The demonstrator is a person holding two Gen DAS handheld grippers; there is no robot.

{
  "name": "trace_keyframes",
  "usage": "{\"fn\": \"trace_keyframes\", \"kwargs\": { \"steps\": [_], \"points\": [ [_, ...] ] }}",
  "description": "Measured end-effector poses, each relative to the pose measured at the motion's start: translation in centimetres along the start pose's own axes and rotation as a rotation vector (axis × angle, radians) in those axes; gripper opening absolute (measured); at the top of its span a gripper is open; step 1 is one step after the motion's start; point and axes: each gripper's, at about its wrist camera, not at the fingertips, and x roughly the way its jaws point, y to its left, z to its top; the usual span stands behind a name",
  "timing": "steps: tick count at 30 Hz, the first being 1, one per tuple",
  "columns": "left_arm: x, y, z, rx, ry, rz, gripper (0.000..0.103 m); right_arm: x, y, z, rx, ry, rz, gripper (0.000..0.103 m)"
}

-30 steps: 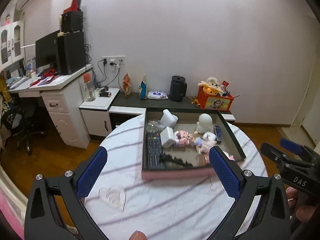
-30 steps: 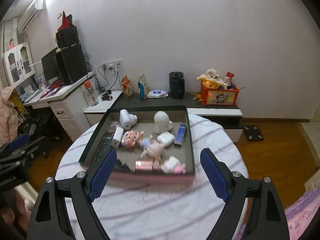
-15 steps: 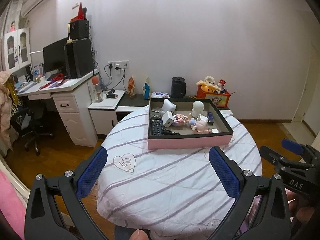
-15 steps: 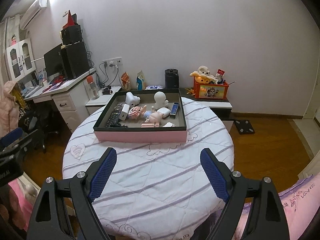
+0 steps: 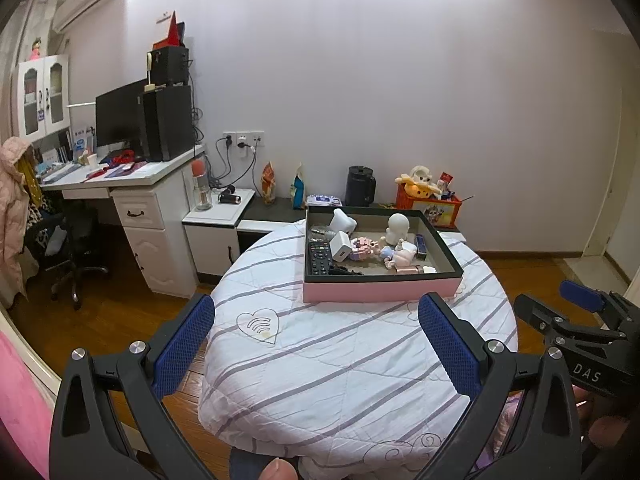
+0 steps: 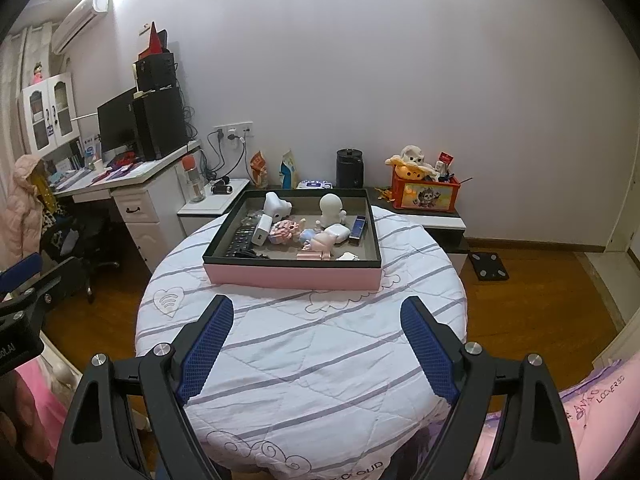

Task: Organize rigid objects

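Note:
A pink box with a dark rim [image 5: 380, 290] [image 6: 292, 274] stands at the far side of a round table with a striped white cloth [image 5: 352, 356] [image 6: 304, 344]. In it lie a black remote [image 5: 319, 258] [image 6: 239, 240], white chargers [image 5: 341, 246], a white figurine [image 5: 398, 227] [image 6: 331, 209], small pastel toys [image 6: 316, 240] and a blue case [image 6: 357, 227]. My left gripper [image 5: 316, 320] is open and empty, held back at the table's near edge. My right gripper [image 6: 316, 316] is open and empty, also near the front edge. The right gripper shows in the left wrist view [image 5: 576, 316].
A white desk [image 5: 132, 184] with a monitor and speakers stands at the left, with an office chair [image 5: 68, 240] beside it. A low cabinet [image 6: 420, 216] behind the table carries a black kettle [image 6: 349, 168] and an orange toy box [image 6: 424, 192]. A scale [image 6: 488, 266] lies on the wooden floor.
Both grippers have pulled back and up from just in front of the box to the table's near edge. Both stayed open and empty.

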Motion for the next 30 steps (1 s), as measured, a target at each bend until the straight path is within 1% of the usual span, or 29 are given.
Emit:
{"fn": "trace_keyframes", "kwargs": {
  "steps": [8, 13, 16, 20, 24, 27, 30],
  "points": [
    [-0.1, 0.1, 0.0, -0.003, 0.003, -0.004, 0.103, -0.1, 0.1, -0.1, 0.001, -0.001, -0.003, 0.087],
    [0.2, 0.3, -0.3, -0.021, 0.029, -0.009, 0.103, 0.0, 0.1, -0.1, 0.001, 0.007, -0.003, 0.087],
    [0.6, 0.1, -0.4, -0.014, 0.040, -0.002, 0.103, 0.1, 0.1, -0.1, 0.003, 0.009, -0.002, 0.087],
    [1.1, 0.1, -0.3, -0.018, 0.054, -0.018, 0.103, 0.4, 0.1, -0.1, 0.009, 0.015, -0.002, 0.087],
    [1.2, 0.4, -0.1, -0.038, 0.050, -0.032, 0.103, 0.4, 0.1, -0.2, 0.013, 0.017, -0.004, 0.087],
    [1.3, 0.2, 0.1, -0.024, 0.052, -0.013, 0.103, 0.5, 0.0, -0.2, 0.016, 0.019, -0.006, 0.087],
    [1.5, -0.3, 0.1, 0.008, 0.052, 0.026, 0.103, 0.7, -0.1, -0.2, 0.020, 0.025, -0.004, 0.087]
  ]
}}
